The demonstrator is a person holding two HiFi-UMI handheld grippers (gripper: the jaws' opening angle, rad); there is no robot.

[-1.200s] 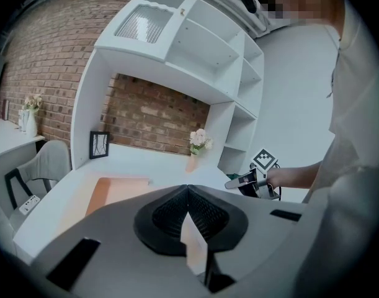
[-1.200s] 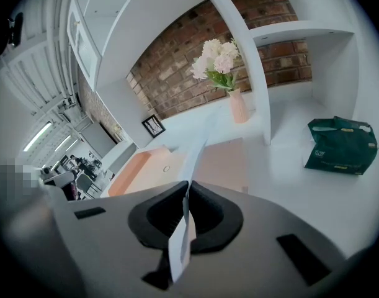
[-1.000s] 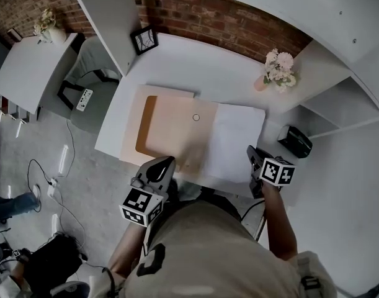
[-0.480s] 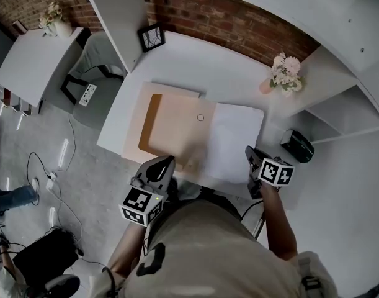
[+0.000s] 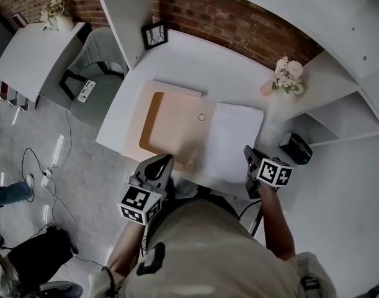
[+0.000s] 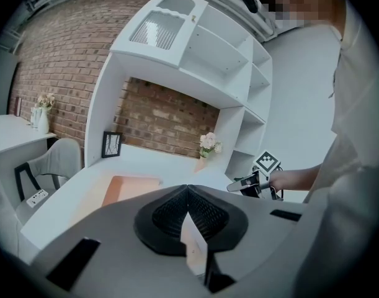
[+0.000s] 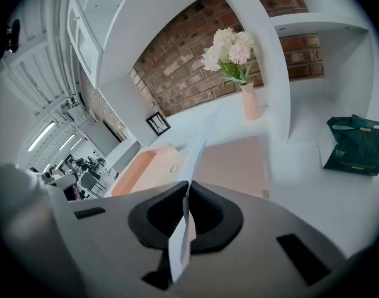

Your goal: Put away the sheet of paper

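Near edge of the desk, right side: that's where the sheet of paper is. It's white and lies over the right half of an open peach folder, with its near right corner at the desk's near edge.
Paper's long axis: runs from the near edge toward the far edge, pretty much square with the folder.
Right gripper: clamped on the paper's near right corner, far as I can tell. Its own view shows the jaws pinched together, with the white sheet running out edge-on between them, away and a bit left.
Left gripper: jaws closed, at the folder's near edge, left of the paper and not touching it. Some pale sliver sits in the pinch, can't say what.
Which is nearer: the right one, easily, since it's on the sheet. The paper stretches ahead and left of it, toward the folder's middle.
Step, my guess: sheet gripped but not tucked away yet, and the folder looks like where it goes.
Further out: vase of flowers at the far right corner, picture frame at the far left, and a dark green bag on a low shelf off the right edge.
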